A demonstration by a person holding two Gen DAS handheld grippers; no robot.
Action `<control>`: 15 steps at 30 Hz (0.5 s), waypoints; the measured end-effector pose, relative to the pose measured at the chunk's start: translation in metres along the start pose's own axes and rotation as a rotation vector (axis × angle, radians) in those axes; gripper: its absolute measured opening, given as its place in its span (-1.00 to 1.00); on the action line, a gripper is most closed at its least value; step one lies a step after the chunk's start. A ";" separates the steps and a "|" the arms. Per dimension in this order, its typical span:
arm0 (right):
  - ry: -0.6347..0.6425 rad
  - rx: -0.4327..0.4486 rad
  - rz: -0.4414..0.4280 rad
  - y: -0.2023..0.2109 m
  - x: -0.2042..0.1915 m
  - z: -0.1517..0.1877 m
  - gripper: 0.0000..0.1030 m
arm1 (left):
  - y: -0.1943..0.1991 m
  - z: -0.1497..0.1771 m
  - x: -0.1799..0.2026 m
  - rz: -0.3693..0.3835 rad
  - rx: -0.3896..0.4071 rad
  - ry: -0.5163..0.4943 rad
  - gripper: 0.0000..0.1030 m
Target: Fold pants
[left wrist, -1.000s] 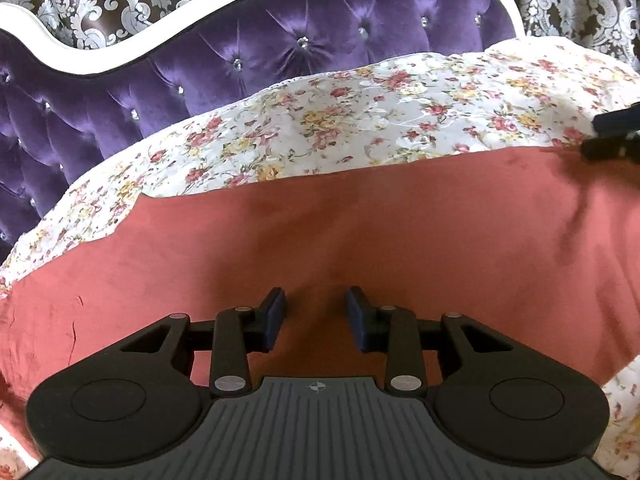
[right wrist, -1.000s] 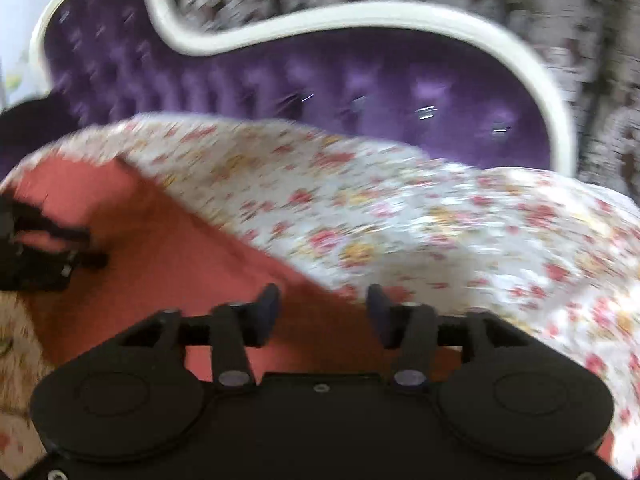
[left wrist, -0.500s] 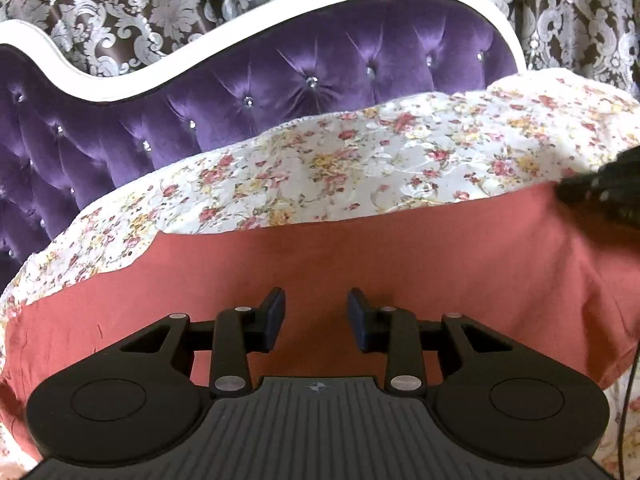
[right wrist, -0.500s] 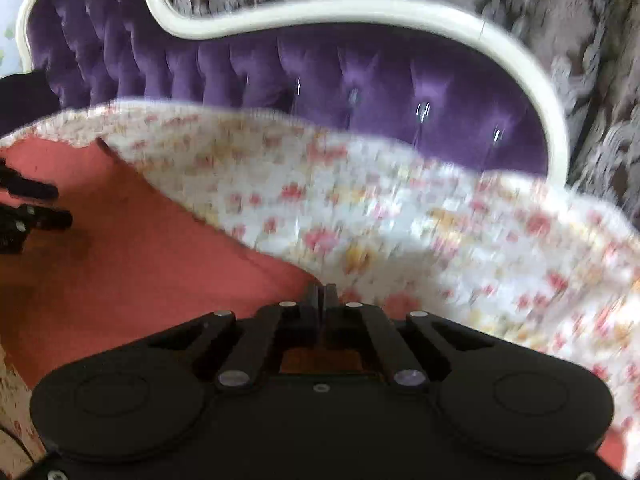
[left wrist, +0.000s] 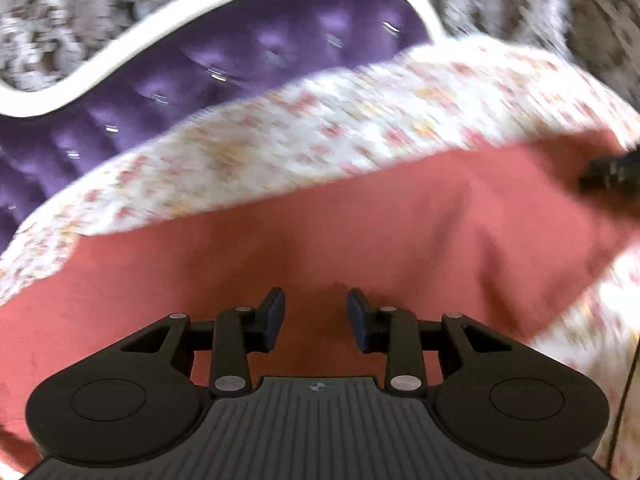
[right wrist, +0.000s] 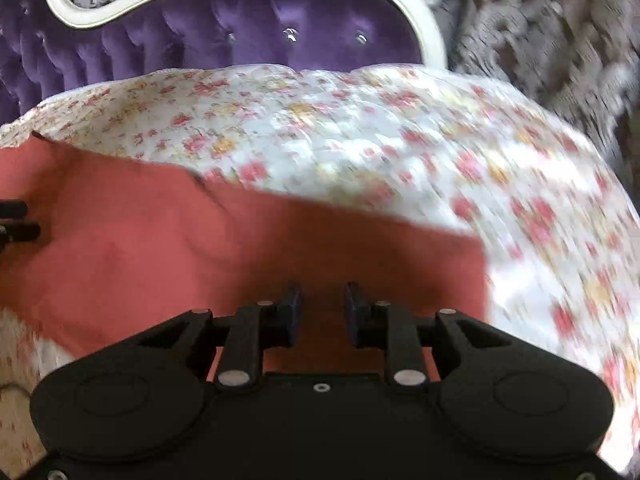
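Salmon-red pants (left wrist: 320, 232) lie flat across the flowered bedsheet (left wrist: 360, 120). My left gripper (left wrist: 316, 316) hovers over the near part of the cloth, open, with nothing pinched between its blue pads. My right gripper (right wrist: 323, 310) is above the pants (right wrist: 200, 248) close to their right edge. Its jaws are opening, and only cloth shows below the gap. The right gripper (left wrist: 612, 172) also shows as a dark blur at the far right of the left wrist view. At the left edge of the right wrist view are the left gripper's fingertips (right wrist: 16, 220).
A tufted purple headboard (right wrist: 240, 36) with a white frame rises behind the bed. Patterned grey drapery (right wrist: 540, 32) hangs beyond it. The flowered sheet (right wrist: 440, 152) stretches to the right of the pants. Both views are motion-blurred.
The right gripper closed fully half a second ago and has since parted again, and it now sits further over the red cloth. The left gripper has shifted sideways with its jaws unchanged.
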State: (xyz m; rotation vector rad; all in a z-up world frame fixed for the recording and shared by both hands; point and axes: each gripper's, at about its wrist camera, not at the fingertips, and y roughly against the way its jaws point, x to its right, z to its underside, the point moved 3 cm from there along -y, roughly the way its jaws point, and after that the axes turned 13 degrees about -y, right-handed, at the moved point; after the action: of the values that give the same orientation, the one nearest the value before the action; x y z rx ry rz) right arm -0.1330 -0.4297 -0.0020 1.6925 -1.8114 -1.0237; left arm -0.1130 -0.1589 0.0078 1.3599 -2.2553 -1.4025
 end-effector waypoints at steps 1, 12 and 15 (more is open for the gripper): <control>-0.033 -0.026 -0.020 0.005 0.008 0.002 -0.34 | -0.001 0.005 0.008 0.005 -0.014 -0.019 -0.35; -0.033 0.186 0.108 0.013 0.040 -0.030 0.10 | 0.014 -0.020 0.023 -0.006 0.060 -0.005 -0.36; -0.086 0.140 0.098 -0.002 0.048 -0.034 0.07 | 0.009 -0.023 0.030 0.030 0.049 -0.002 -0.36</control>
State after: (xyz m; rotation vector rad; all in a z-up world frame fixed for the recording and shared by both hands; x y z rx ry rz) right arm -0.1126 -0.4835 0.0097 1.6432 -2.0429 -0.9626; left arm -0.1233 -0.1948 0.0187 1.3345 -2.3161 -1.3478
